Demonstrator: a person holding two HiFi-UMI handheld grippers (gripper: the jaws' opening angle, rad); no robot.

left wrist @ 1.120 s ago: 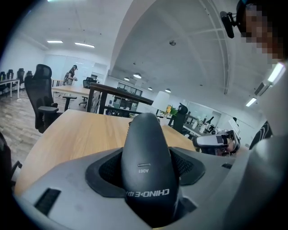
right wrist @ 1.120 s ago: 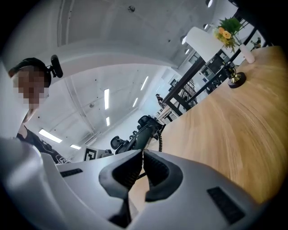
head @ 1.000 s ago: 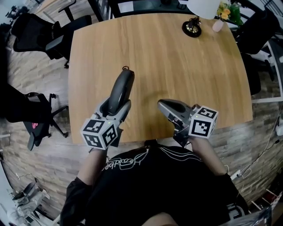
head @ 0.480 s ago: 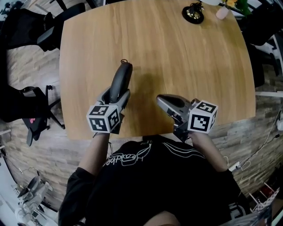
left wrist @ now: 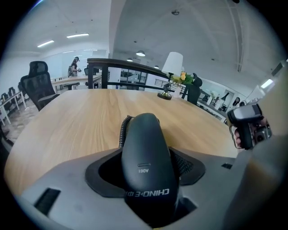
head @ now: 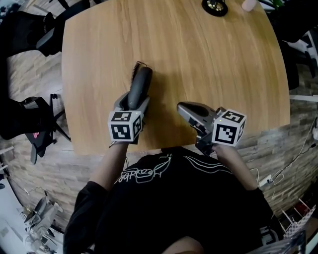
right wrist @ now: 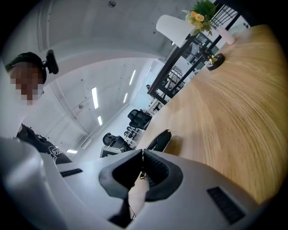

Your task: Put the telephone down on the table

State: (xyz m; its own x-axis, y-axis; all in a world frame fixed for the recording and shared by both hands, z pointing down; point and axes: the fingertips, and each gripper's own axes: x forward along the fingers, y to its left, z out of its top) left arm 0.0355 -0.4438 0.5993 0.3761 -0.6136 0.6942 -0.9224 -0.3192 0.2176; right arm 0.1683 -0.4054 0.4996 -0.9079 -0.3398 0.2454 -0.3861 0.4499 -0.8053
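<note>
The telephone is a black handset with a coiled cord at its far end. My left gripper is shut on its near half and holds it low over the wooden table, near the front left. In the left gripper view the handset fills the space between the jaws and points away across the tabletop. My right gripper hovers over the table's front edge, shut with nothing in it. In the right gripper view its jaws meet, and the handset shows beyond them, close to the tabletop.
A lamp base and a pink vase stand at the table's far edge. Black office chairs sit left of the table, with another chair by the front left corner. Cables lie on the floor at the right.
My left gripper has lowered and flattened the handset toward the tabletop. The right gripper has stayed where it was.
</note>
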